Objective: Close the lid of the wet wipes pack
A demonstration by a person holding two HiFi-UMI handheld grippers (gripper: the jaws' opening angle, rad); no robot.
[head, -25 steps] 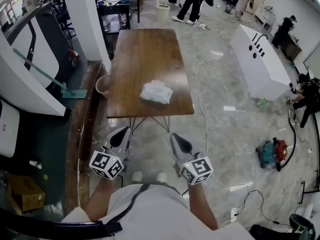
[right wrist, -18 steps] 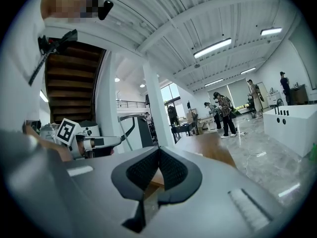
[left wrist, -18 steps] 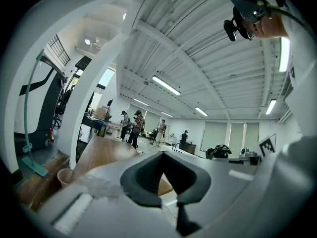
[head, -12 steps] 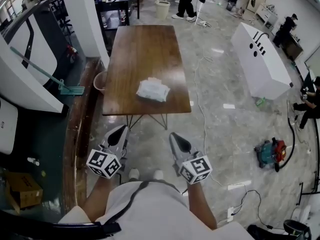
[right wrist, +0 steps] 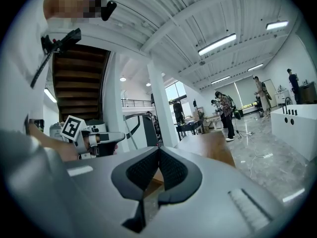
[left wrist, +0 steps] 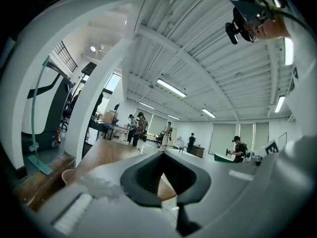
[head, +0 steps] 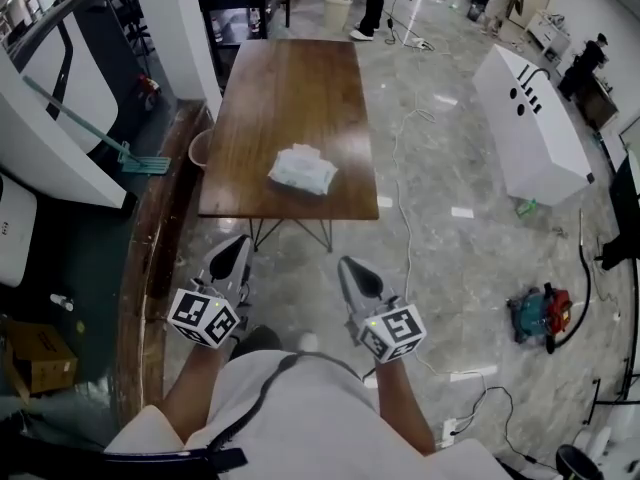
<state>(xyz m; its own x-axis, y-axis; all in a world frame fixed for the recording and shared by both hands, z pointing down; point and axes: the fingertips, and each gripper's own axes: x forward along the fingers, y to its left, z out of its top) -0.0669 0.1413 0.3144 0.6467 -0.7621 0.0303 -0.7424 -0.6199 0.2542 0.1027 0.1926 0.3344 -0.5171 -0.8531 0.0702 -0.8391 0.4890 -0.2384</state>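
- Big open lab or workshop hall: polished stone floor (head: 470,268), loose cables (head: 403,208) trailing across.
- Bulky white machine housing (head: 530,128) parked at right.
- Overhead, strip lights (left wrist: 171,88); people (left wrist: 140,128) standing at benches behind.

No text, brand, number or sign is legible in any view. The cubes on the left claw (head: 240,243) and right claw (head: 347,265) bear only black-and-white square marker patterns. Print on the wet wipes pack (head: 302,169), lying on the tabletop (head: 290,88), is too small to read.

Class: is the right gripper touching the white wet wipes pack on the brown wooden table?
Apart. Head view: right gripper over floor, short of the table; wet wipes pack lies beyond.
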